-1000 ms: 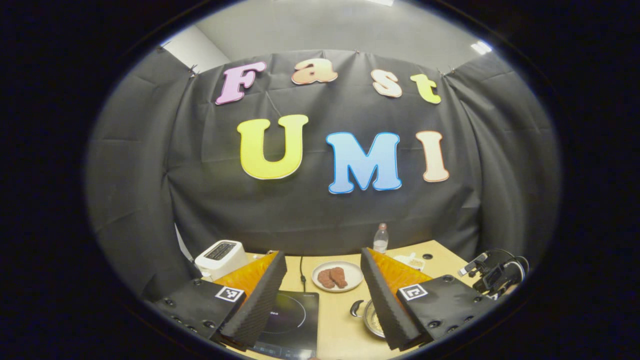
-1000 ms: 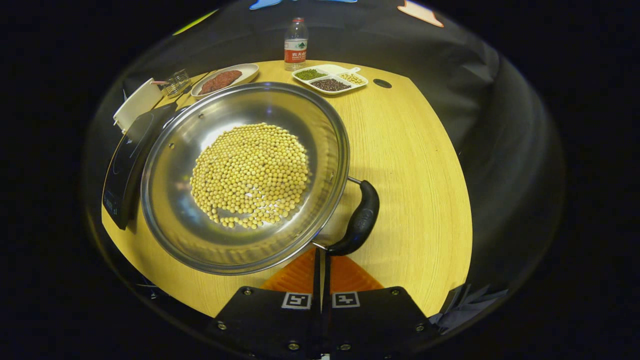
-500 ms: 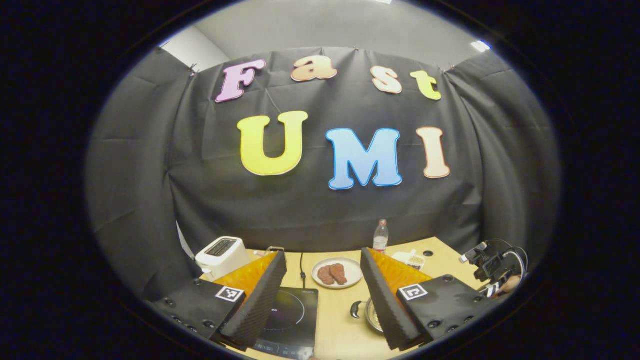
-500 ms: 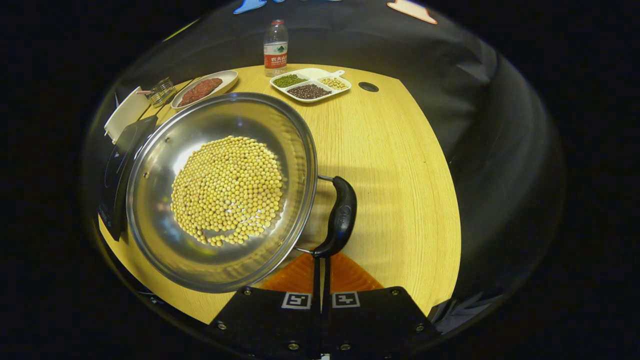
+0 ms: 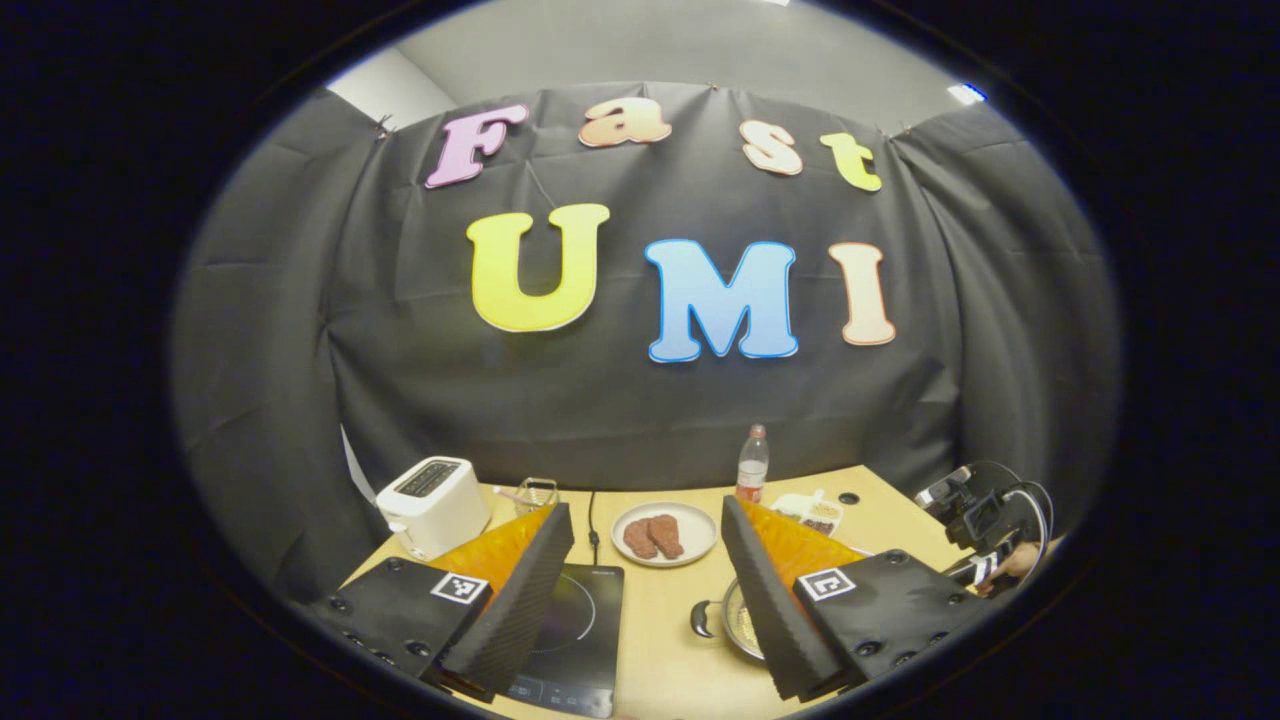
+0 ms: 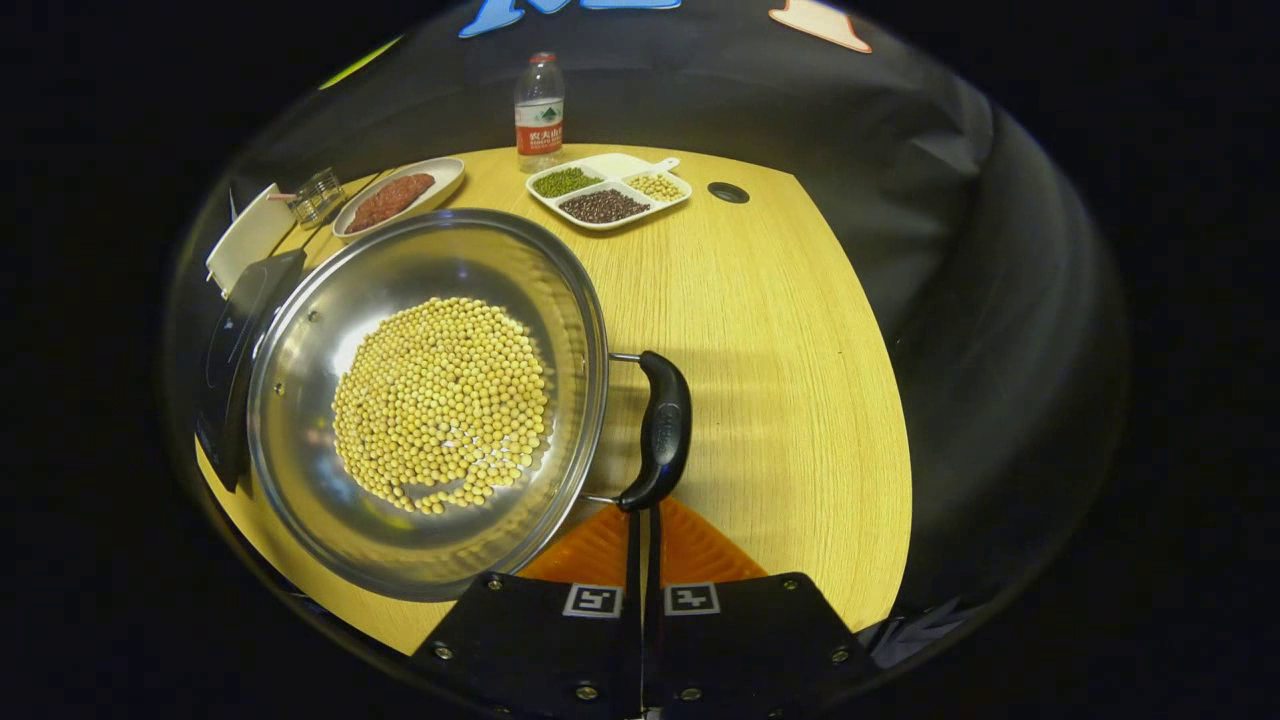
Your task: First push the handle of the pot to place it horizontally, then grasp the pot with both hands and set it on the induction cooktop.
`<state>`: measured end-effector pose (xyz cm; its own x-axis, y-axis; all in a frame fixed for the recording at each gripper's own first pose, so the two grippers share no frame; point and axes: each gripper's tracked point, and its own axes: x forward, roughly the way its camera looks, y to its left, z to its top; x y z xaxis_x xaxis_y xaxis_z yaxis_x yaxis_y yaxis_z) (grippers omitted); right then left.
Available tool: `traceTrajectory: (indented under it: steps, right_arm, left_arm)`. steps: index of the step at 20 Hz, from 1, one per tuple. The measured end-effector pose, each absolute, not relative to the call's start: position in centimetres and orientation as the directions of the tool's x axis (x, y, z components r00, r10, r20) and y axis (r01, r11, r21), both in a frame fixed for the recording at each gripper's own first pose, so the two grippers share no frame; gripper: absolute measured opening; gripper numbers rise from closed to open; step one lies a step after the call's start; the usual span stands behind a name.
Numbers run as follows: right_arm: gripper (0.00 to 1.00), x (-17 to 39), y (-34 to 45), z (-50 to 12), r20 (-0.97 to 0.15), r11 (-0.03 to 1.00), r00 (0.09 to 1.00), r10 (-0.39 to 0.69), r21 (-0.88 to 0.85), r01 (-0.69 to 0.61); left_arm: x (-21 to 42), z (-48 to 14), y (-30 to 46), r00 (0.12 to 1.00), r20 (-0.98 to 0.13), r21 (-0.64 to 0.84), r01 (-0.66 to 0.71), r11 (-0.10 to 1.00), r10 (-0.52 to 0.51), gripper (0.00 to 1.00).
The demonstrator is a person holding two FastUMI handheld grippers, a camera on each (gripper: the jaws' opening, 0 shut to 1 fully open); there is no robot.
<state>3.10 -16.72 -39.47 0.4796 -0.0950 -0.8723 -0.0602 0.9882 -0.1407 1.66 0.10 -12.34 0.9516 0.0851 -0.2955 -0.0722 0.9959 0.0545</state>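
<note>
A steel pot (image 6: 430,400) full of yellow beans sits on the wooden table, its left rim over the edge of the black induction cooktop (image 6: 235,340). The pot's black side handle (image 6: 660,430) runs almost straight up and down in the right gripper view. My right gripper (image 6: 642,515) is shut, its tips touching the handle's near end. In the left gripper view my left gripper (image 5: 645,510) hangs open above the table, holding nothing. Below it lie the cooktop (image 5: 575,640) and the pot (image 5: 735,625) with its other handle (image 5: 702,620). The right finger hides most of the pot.
At the back stand a white toaster (image 5: 432,505), a glass (image 5: 537,493), a plate of meat (image 5: 652,533), a water bottle (image 6: 538,100) and a divided dish of beans (image 6: 608,190). A hand holds the other gripper (image 5: 985,525) at far right. The table's right edge curves close by.
The pot has turned and slid left in the right gripper view, and its handle swung from slanted to nearly vertical. The left gripper view has shifted, showing more of the table.
</note>
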Motion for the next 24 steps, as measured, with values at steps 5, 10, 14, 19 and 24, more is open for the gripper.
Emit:
traceTrajectory:
  steps: [5, 10, 14, 19, 24]
  right_arm:
    - [0.77, 2.1, -16.9, -35.2, -0.793, 0.997, 0.607, -0.056, -0.080, -0.013]
    - [0.98, 3.0, -15.3, -32.0, -0.708, 1.000, 0.707, -0.005, -0.008, -0.001]
    - [0.98, 4.5, -14.6, -33.2, -0.707, 1.000, 0.707, 0.011, 0.004, -0.012]
    - [0.98, 6.7, -14.8, -35.7, -0.720, 1.000, 0.694, 0.008, 0.008, -0.004]
    - [0.98, 8.7, -15.0, -38.6, -0.747, 1.000, 0.665, 0.011, 0.013, -0.002]
  left_arm:
    - [2.8, -15.3, -1.6, 0.941, -0.335, 0.033, -0.028, 0.999, 0.038, 0.96]
    - [4.5, -22.0, -4.4, 0.886, -0.461, -0.015, 0.053, 0.998, -0.054, 0.97]
    - [6.3, -27.9, -5.2, 0.835, -0.545, 0.000, 0.087, 0.996, -0.073, 0.95]
    - [7.5, -35.5, -5.7, 0.763, -0.643, -0.001, 0.084, 0.996, -0.065, 0.98]
    - [8.0, -42.1, -5.0, 0.681, -0.732, 0.003, 0.049, 0.999, -0.031, 0.96]
